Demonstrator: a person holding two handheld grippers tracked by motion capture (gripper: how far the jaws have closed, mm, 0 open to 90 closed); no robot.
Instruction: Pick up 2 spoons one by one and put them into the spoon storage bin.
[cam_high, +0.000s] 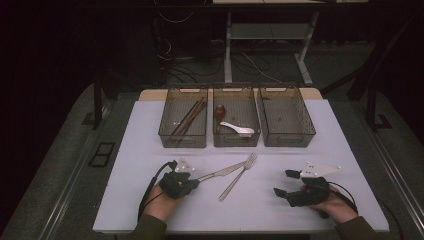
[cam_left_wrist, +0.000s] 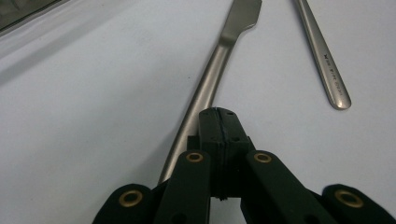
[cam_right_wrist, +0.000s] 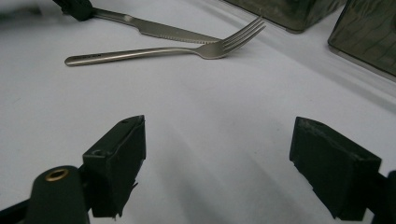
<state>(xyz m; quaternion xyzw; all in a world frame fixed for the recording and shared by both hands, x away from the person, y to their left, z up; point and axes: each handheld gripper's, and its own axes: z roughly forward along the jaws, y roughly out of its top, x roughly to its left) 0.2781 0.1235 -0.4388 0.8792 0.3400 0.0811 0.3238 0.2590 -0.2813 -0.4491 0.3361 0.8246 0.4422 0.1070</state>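
A steel knife (cam_high: 220, 172) and a steel fork (cam_high: 239, 176) lie crossed on the white tabletop (cam_high: 135, 200), in front of the bins. My left gripper (cam_high: 195, 181) is shut, jaws pressed flat together. Its tip (cam_left_wrist: 219, 116) sits right over the knife handle (cam_left_wrist: 210, 79), which runs out from under the jaws rather than between them. The fork handle (cam_left_wrist: 327, 65) lies just to the right of it. My right gripper (cam_high: 283, 182) rests at the front right, open, nothing between its fingers (cam_right_wrist: 116, 158). It faces the fork (cam_right_wrist: 163, 51) and knife (cam_right_wrist: 163, 30) from some way off.
Three clear bins stand in a row at the back. The left bin (cam_high: 182, 141) holds chopsticks, the middle bin (cam_high: 235, 142) a brown spoon and a white spoon. The right bin (cam_high: 288, 142) looks bare inside. Dark floor and a desk frame lie beyond the table.
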